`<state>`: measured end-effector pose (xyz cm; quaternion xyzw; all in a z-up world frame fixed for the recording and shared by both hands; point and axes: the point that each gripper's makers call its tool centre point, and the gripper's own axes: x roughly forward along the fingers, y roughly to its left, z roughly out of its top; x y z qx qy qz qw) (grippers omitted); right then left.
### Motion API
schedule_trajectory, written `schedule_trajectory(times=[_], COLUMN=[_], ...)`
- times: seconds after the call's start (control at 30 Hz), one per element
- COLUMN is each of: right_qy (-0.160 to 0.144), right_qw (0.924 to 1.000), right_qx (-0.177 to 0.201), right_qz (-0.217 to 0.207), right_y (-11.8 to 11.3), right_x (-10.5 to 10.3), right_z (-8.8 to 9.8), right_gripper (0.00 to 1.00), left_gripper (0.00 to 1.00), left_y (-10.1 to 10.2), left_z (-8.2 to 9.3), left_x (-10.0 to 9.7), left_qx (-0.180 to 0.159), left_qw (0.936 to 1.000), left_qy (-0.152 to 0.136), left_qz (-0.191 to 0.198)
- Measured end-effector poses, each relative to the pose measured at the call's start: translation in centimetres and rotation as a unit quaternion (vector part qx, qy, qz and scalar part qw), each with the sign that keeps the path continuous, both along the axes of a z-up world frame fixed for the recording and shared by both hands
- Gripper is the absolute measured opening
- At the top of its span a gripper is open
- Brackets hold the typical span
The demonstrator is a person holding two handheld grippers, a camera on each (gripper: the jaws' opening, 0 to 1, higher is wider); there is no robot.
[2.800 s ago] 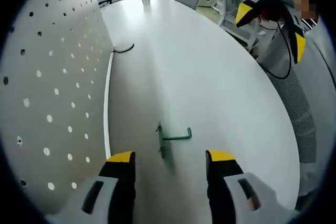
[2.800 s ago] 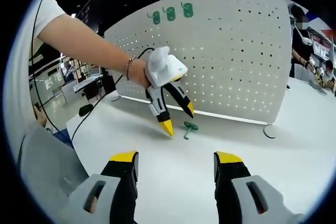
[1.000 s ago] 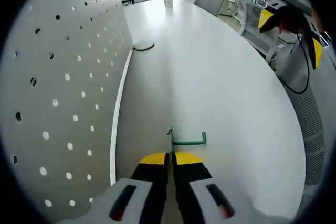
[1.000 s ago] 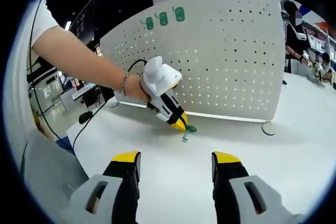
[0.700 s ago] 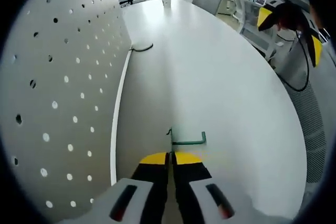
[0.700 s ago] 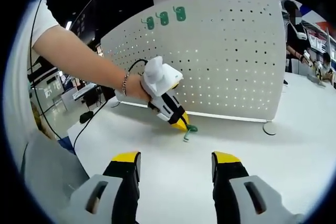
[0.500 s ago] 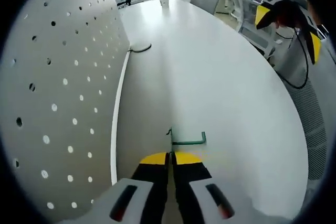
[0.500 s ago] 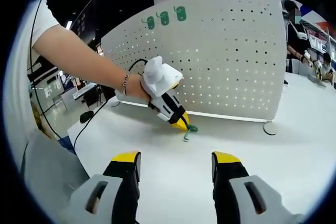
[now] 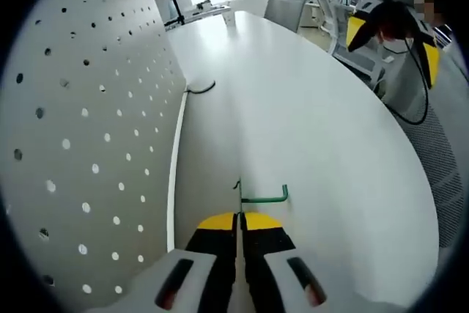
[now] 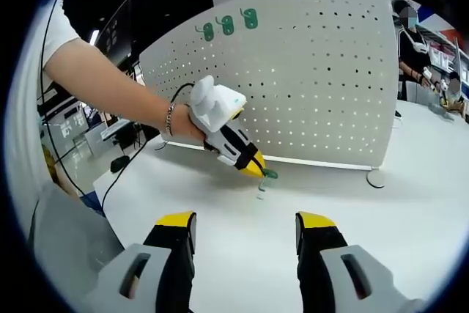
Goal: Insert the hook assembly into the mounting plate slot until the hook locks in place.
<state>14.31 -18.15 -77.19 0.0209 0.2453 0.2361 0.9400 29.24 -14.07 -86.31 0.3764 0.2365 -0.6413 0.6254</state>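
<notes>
The left hand-held gripper [image 9: 239, 218] has its jaws pinched together on the flat base of the green hook [image 9: 258, 197], whose bent arm sticks out sideways just past the yellow tips; in the right gripper view the same left tool [image 10: 253, 167] holds the hook [image 10: 265, 178] close above the white bench [image 9: 308, 115], whether touching it or just clear of it I cannot tell. The perforated mounting plate [image 9: 80, 130] stands upright along the bench edge just beside the hook, and 3 green hooks [image 10: 228, 25] already sit in a row near its top. The right hand-held gripper [image 10: 237, 232] hangs apart from the work with its jaws wide and nothing between them. The step in hand looks like carrying the hook to the plate, with insertion not yet begun. To do it well, the grip on the base should stay firm so the thin wire does not pivot, and the wrist should turn until the base faces the panel squarely, arm pointing outward. The back tabs, which I cannot make out here, should meet the chosen holes straight on, then press in and settle downward until seated. A skewed approach would likely scrape the panel or push it along the bench; the free tool could steady it if it rocks.
</notes>
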Motion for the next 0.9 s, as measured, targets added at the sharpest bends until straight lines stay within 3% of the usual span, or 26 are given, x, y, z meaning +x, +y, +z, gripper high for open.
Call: schedule_trajectory(times=[0.53, 0.9], right_qy=[-0.002, -0.01], right_qw=[1.0, 0.9999], right_qx=[-0.001, -0.001], right_qz=[0.002, 0.003], right_y=[0.0, -0.1], right_x=[0.1, 0.3], right_z=[0.1, 0.5], right_gripper=[0.53, 0.53], left_gripper=[0.01, 0.01], left_y=[-0.5, -0.6], left_z=[2.0, 4.0], left_x=[0.0, 0.4], left_qx=[-0.027, -0.056], left_qw=[0.9996, 0.9978], left_qy=[-0.006, -0.031], left_qz=[0.006, 0.016])
